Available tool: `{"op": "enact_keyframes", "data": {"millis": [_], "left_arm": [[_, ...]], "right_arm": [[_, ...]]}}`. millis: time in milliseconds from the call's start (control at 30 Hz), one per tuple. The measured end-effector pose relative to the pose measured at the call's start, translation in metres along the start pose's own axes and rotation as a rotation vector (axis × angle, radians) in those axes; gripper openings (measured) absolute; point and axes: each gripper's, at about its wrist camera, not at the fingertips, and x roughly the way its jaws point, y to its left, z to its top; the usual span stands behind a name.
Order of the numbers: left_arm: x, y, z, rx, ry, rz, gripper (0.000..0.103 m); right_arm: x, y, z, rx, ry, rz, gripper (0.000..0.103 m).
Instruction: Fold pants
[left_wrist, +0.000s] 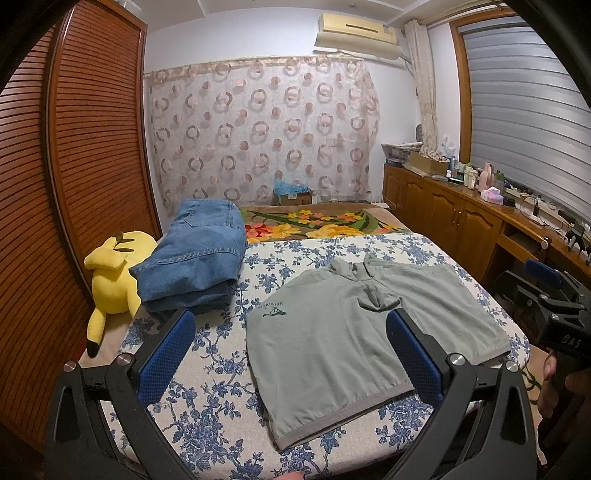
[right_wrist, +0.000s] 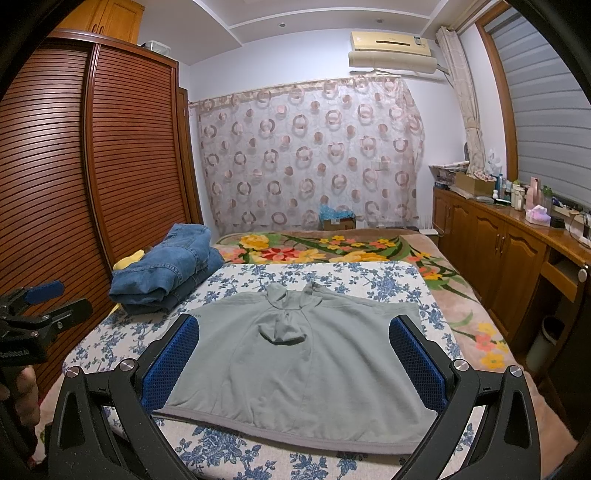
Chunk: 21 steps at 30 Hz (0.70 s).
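Grey-green short pants (left_wrist: 332, 332) lie flat on the blue-flowered sheet (left_wrist: 207, 406), waist at the far side with a crumpled bit at the crotch, leg hems toward me. My left gripper (left_wrist: 290, 321) hovers open over the near left leg, with its blue pads (left_wrist: 166, 362) wide apart and nothing between them. In the right wrist view the same pants (right_wrist: 295, 369) fill the middle of the bed. My right gripper (right_wrist: 294, 323) is open above their near hem, straddling the cloth without touching it.
A stack of folded blue jeans (left_wrist: 195, 258) sits at the bed's far left beside a yellow plush toy (left_wrist: 114, 273). A flowered blanket (right_wrist: 314, 251) covers the far end. A slatted wardrobe (left_wrist: 74, 147) stands left and wooden cabinets (right_wrist: 498, 243) right. A bin (right_wrist: 550, 332) stands on the floor.
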Motion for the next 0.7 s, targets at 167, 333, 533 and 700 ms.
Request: {"op": "enact_keyframes", "data": {"millis": [167, 333, 533, 700], "left_arm": [[0.014, 0.001, -0.005, -0.001, 0.042, -0.012, 0.103], [0.036, 0.003, -0.02, 0.002, 0.087, -0.024, 0.103], [0.051, 0.005, -0.034, 0.004, 0.14, -0.055, 0.103], [0.063, 0.008, -0.048, 0.024, 0.183, -0.069, 0.103]], "right_arm": [[0.001, 0.001, -0.001, -0.001, 0.008, 0.001, 0.103], [0.005, -0.001, -0.004, 0.0, 0.024, 0.002, 0.103], [0.008, -0.002, -0.009, -0.002, 0.06, 0.015, 0.103], [0.014, -0.007, -0.011, 0.005, 0.096, 0.024, 0.103]]}}
